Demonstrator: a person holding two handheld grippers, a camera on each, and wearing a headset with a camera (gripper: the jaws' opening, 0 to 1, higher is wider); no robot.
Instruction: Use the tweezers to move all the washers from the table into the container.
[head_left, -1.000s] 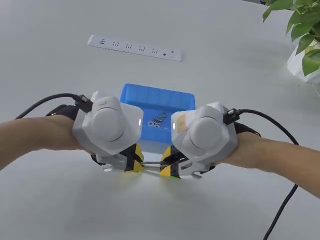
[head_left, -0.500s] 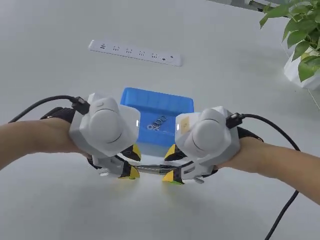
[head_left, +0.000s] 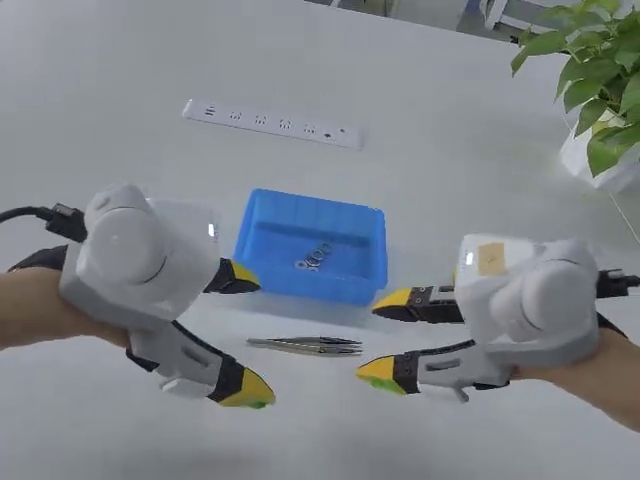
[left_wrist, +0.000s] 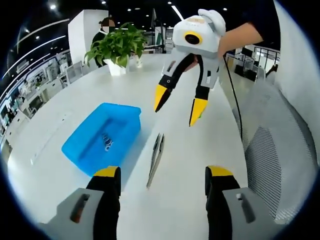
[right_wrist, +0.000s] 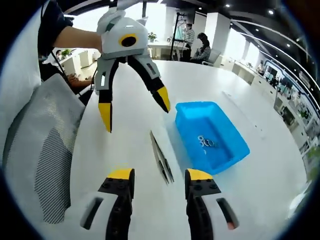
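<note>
Metal tweezers (head_left: 305, 345) lie flat on the white table, just in front of the blue container (head_left: 262, 214); they are also in the left gripper view (left_wrist: 155, 158) and the right gripper view (right_wrist: 161, 158). Several washers (head_left: 313, 258) rest inside the container (left_wrist: 85, 146) (right_wrist: 235, 142). My left gripper (head_left: 243, 332) hovers open to the left of the tweezers. On the other side my right gripper (head_left: 385, 335) hangs open. Neither touches the tweezers.
A white power strip (head_left: 272, 123) lies beyond the container. A potted plant (head_left: 595, 90) stands at the far right. A mesh chair (right_wrist: 47, 160) sits at the table's near edge. People stand in the background of the office.
Both grippers have opened and drawn apart sideways, letting go of the tweezers, which now lie on the table. The head camera has tilted slightly.
</note>
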